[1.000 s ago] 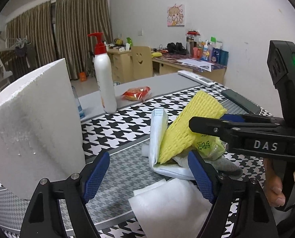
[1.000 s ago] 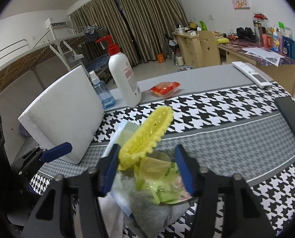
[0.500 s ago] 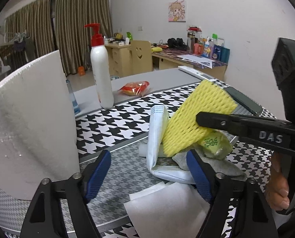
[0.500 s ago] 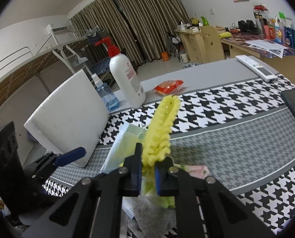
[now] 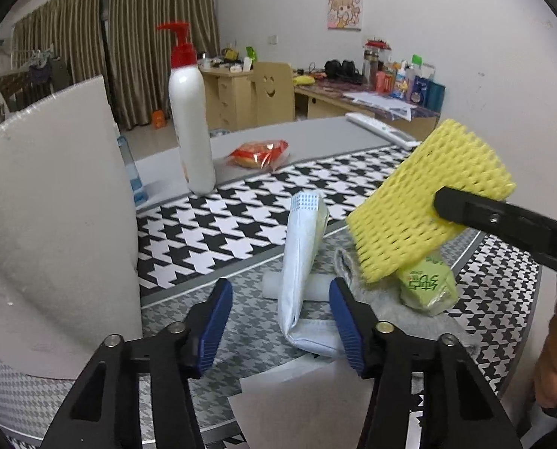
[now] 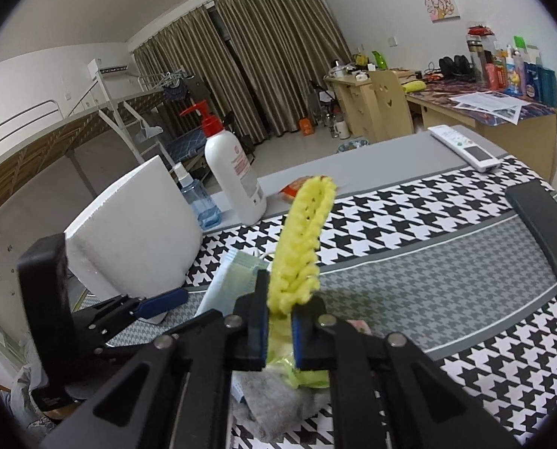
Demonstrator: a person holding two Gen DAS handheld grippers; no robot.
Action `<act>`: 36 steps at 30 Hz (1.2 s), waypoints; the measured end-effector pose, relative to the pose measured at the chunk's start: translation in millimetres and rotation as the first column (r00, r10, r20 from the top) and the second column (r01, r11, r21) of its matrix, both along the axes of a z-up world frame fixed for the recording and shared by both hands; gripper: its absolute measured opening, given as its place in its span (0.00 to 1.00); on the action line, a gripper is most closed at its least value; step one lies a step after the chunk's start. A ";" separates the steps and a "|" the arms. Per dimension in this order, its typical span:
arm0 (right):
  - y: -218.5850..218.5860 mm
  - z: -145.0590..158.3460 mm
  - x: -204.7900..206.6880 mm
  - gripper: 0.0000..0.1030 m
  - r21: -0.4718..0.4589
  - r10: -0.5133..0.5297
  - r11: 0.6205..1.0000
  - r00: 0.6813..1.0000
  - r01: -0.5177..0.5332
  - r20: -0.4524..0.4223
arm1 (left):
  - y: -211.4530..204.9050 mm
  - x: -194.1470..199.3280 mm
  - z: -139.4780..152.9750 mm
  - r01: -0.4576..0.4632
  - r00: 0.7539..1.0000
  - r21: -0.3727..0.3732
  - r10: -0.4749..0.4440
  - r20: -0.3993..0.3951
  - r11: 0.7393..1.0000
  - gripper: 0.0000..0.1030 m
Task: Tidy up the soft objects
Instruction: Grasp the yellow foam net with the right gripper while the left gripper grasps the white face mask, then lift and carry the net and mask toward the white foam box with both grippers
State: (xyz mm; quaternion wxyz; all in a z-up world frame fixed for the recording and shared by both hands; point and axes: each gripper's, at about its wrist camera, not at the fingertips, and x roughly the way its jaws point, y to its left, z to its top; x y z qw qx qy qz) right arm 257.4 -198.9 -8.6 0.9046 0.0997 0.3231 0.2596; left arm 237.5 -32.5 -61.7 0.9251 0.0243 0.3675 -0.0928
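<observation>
**Soft goods on the table: yellow foam net in the right tongs**

1. Table [image 5: 278, 202], houndstooth cloth with a grey band. Bears every item below; places are given from the white packet.
2. White foam board [image 5: 46, 224], upright, left of the packet, at the table's edge.
3. White pump bottle [image 5: 190, 127], red top, standing behind the packet and to its left.
4. Yellow foam net [image 5: 424, 202], lifted off the table, right of the packet and above it. In the right wrist view [image 6: 304, 247] it stands on edge, its lower end pinched between the blue pads.
5. White packet [image 5: 300, 262], bent upright, in the gap ahead of the left tongs.
6. Grey cloth [image 5: 390, 310], flat, just right of the packet, under the net.
7. Green packet [image 5: 426, 284], on the grey cloth, directly below the net.
8. Right tongs [image 6: 280, 331]: clamped narrow on the yellow foam net.
9. Left tongs [image 5: 280, 325]: jaws closing, pads apart, not pressing the packet between them.
</observation>
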 end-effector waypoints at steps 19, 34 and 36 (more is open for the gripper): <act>-9.1 9.8 -17.9 0.13 -0.028 -0.033 0.999 0.998 0.034 0.047 | -7.9 -1.6 1.7 0.026 1.000 -0.004 -0.026 -0.017 1.000 0.08; -2.5 30.4 -39.5 0.13 -0.051 -0.023 0.998 0.992 0.030 0.127 | 2.7 -45.9 48.3 0.037 0.989 -0.027 -0.033 0.147 0.999 0.08; -1.4 33.3 -40.2 0.13 -0.053 -0.018 0.998 0.990 0.026 0.136 | 7.4 -51.4 53.2 0.024 0.986 -0.031 -0.019 0.168 0.999 0.08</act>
